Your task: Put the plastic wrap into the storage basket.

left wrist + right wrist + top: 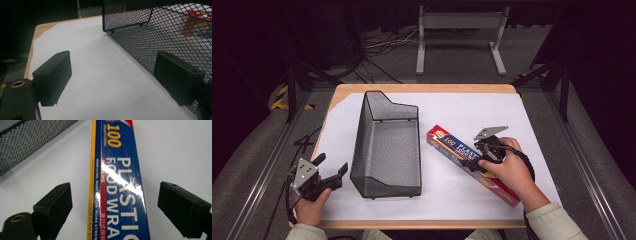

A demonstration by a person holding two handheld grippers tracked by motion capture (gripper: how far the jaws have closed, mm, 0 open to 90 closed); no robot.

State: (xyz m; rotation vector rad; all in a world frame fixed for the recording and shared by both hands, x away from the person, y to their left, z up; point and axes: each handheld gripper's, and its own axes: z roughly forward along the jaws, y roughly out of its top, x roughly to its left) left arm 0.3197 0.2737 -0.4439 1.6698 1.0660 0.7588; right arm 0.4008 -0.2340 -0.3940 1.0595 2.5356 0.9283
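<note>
Right now the plastic wrap box [472, 162] lies flat on the white sheet [472, 107], running diagonally from its far end beside the mesh basket [387, 145] down toward the table's near right edge. It is blue on top with a red and yellow edge, and in my right gripper view the box [117, 182] runs straight up between my two jaws, with bare gaps on both sides. So my right gripper [486, 146] is spread wide over the middle of the box, a jaw on either side of it, neither touching it. My right hand [509, 172] covers the near part of the box in the high view.

To the left of the box, the black wire basket sits in the middle of the sheet, its taller end farthest from me. My left gripper [331, 169] hangs at the near left corner of the table [422, 88], just beside the basket's near end, jaws also spread and gripping nothing. In my left gripper view the mesh wall [160, 37] stands behind the right-hand jaw, with white sheet [100, 75] between the two.
</note>
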